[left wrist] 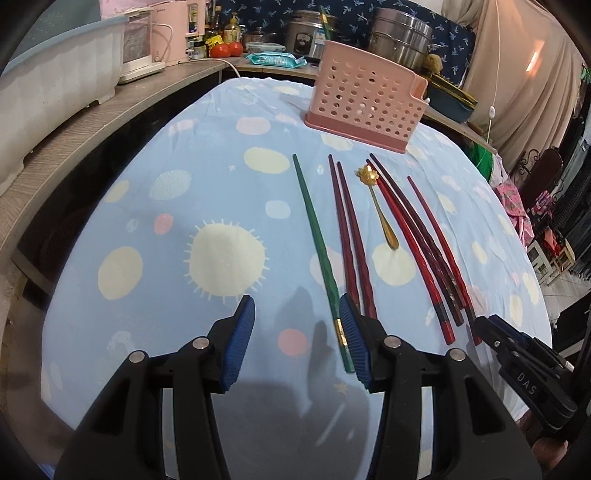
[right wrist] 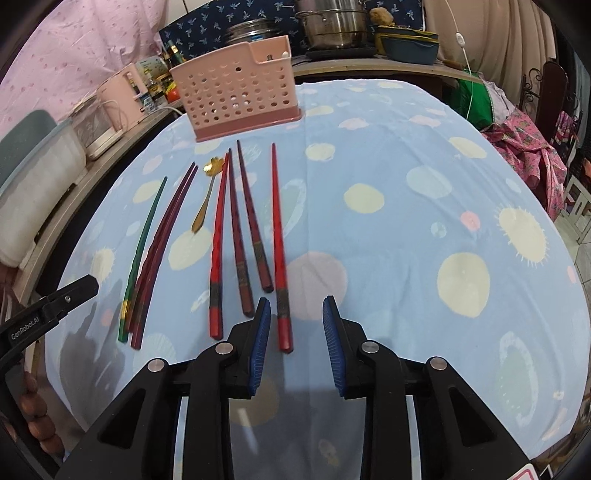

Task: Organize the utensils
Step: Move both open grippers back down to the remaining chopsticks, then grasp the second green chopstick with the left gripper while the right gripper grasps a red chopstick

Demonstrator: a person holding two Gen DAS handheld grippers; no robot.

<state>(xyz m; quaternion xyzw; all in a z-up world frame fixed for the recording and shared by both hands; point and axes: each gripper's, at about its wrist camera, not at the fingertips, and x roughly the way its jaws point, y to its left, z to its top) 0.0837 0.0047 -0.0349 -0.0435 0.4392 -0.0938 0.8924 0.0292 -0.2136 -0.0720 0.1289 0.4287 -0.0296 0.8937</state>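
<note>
While both grippers hang low over the near edge of the table, the utensils lie in a loose row on a pale blue tablecloth (left wrist: 207,155) printed with cream and pink dots.

Going left to right in the left wrist view, the left gripper (left wrist: 297,339) stands with its ribbed blue pads spread and nothing between them; its right pad sits just beside the butt of a slim green chopstick with a gold band (left wrist: 314,236). Next come two dark maroon chopsticks (left wrist: 349,236) lying close together, then a small gold metal spoon with a flower-shaped bowl (left wrist: 376,205), then a bunch of glossy red and dark patterned chopsticks (left wrist: 417,243) that fan slightly toward the far end. At the right edge the black body of the right gripper (right wrist: 295,325) enters the view.

From the right wrist view, its blue pads are apart, and the thick end of one red lacquered chopstick (right wrist: 279,236) lies on the cloth between them, closer to the left pad; no pad presses on it.

Behind the row stands a pink plastic utensil holder with perforated walls (left wrist: 364,98) on a darker pink base. Its front compartment looks empty through the holes; what the taller back section holds cannot be told. Steel pots (left wrist: 400,37) and pink appliances (left wrist: 173,33) line the counter beyond.
</note>
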